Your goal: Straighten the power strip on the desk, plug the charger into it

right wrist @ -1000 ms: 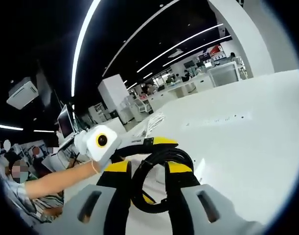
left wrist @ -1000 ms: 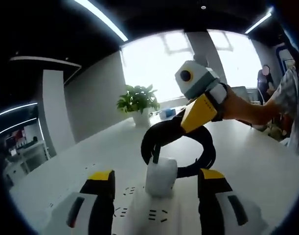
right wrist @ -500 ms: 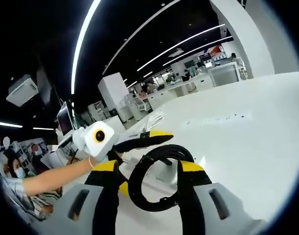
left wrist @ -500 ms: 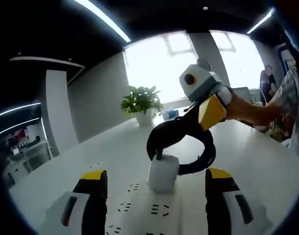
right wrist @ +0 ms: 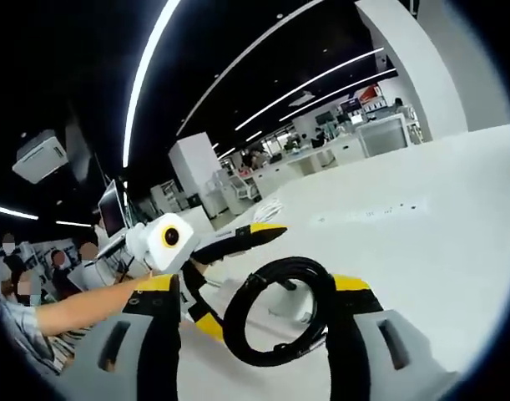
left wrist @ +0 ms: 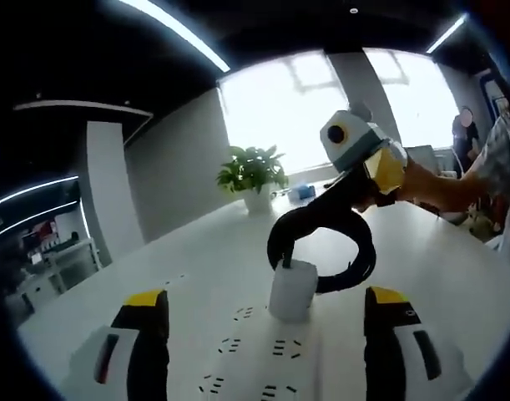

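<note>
Left gripper (left wrist: 263, 334) spread wide, smooth white charger (left wrist: 291, 290) upright in the flat power strip (left wrist: 263, 372) between its 2 jaws, glossy black cable (right wrist: 280, 322) looped between right gripper (right wrist: 255, 322) jaws, also spread, bare white desk (right wrist: 438, 242) beyond.

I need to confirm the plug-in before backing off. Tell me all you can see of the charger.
The charger is a small white block with rounded edges, plastic by its look, standing upright in the white power strip on the desk. A thick black cable leaves its top and curls into a loop. Both claws are open and clear of it.

White charger (left wrist: 291, 290) upright in power strip (left wrist: 267, 372)
</note>
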